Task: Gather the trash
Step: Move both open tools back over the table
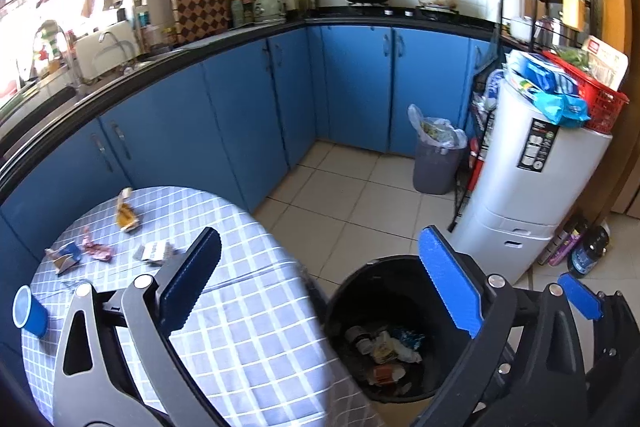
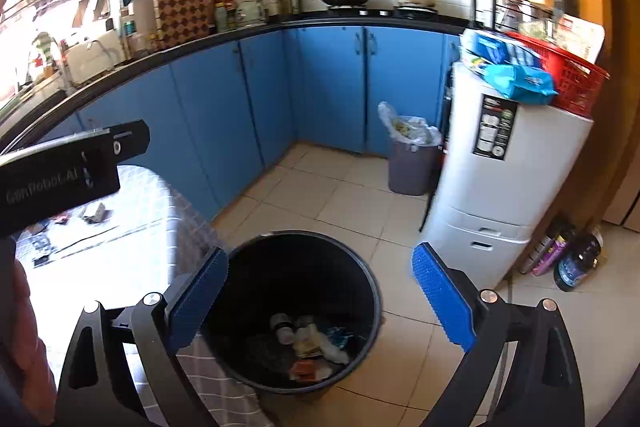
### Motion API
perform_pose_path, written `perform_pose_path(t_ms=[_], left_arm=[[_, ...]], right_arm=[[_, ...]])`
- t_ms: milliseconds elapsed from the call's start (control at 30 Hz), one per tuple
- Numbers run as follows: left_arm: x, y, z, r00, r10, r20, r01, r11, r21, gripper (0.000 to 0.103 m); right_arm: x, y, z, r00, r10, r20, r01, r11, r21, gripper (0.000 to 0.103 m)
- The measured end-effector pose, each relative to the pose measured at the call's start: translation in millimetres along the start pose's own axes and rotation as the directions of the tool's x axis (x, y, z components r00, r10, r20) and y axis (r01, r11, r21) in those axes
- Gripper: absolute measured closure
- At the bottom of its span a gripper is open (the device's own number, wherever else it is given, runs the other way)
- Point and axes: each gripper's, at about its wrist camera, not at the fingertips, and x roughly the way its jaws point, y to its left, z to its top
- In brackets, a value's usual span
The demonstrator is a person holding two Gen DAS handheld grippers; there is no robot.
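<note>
A black trash bin (image 1: 344,307) stands on the floor beside a round table with a checked cloth (image 1: 240,327); it holds several pieces of trash (image 1: 384,347). The bin also shows in the right wrist view (image 2: 360,267). On the table lie an orange wrapper (image 1: 127,215), a red wrapper (image 1: 96,249), a blue-brown scrap (image 1: 66,257), a white packet (image 1: 156,251) and a blue cup (image 1: 30,311). My left gripper (image 1: 320,279) is open and empty, between table edge and bin. My right gripper (image 2: 320,303) is open and empty above the bin.
Blue cabinets (image 1: 352,83) run along the wall. A grey lined bin (image 1: 436,159) stands in the corner. A white appliance (image 1: 532,179) carries a red basket (image 1: 600,99). Bottles (image 1: 576,247) stand on the floor at right. The left gripper body (image 2: 68,167) shows in the right wrist view.
</note>
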Motion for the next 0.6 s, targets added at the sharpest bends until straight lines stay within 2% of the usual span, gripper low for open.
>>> perform_pose_path(t_ms=[167,367,500,600], left_arm=[[-10,40,-8,0.999,0.046,-0.004,-0.046,0.998,-0.049,0.004],[-25,105,-21,0.992,0.126,-0.013,-0.126,0.984,-0.129,0.004],[-36,153,-34,0.978,0.207,-0.016,-0.206,0.961,-0.184,0.004],[-41,193,-50,0.958,0.285,-0.035,-0.286,0.929,-0.235,0.004]], right_arm=[[-4,32,5,0.999,0.046,0.014,-0.045,0.998,-0.035,0.012],[-3,76,15,0.992,0.125,0.022,-0.124,0.992,-0.038,0.012],[2,118,18,0.982,0.189,0.010,-0.188,0.980,-0.063,0.012],[8,150,18,0.974,0.225,-0.010,-0.225,0.970,-0.089,0.012]])
